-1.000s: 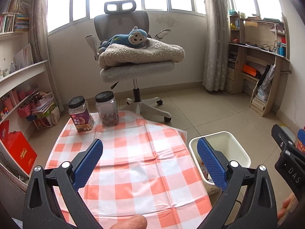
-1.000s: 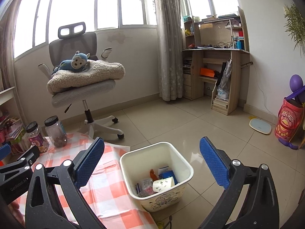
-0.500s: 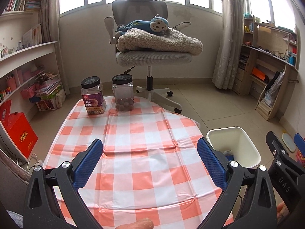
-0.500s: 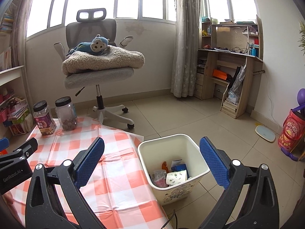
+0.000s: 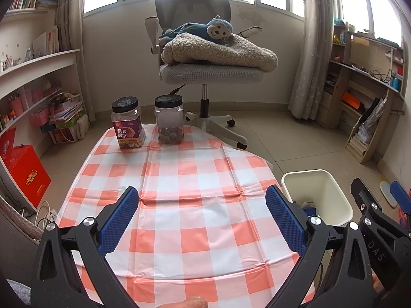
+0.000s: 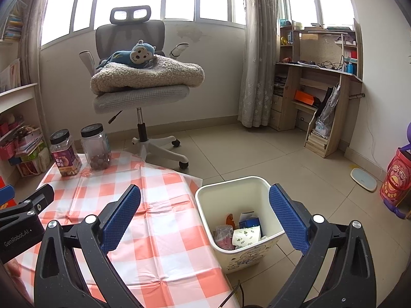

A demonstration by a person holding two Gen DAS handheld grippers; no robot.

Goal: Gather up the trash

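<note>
Left gripper hangs wide, empty, over the orange-and-white checked tablecloth; cloth bare except two black-lidded clear plastic jars at its far edge. Right gripper, also wide, empty, above the cream plastic waste bin at the cloth's right edge, which holds the wrappers: collecting looks done. Since earlier, both views have risen and levelled.

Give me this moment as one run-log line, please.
left gripper: open, empty | right gripper: open, empty | checked tablecloth: two jars only | bin: holds trash, beside table
</note>
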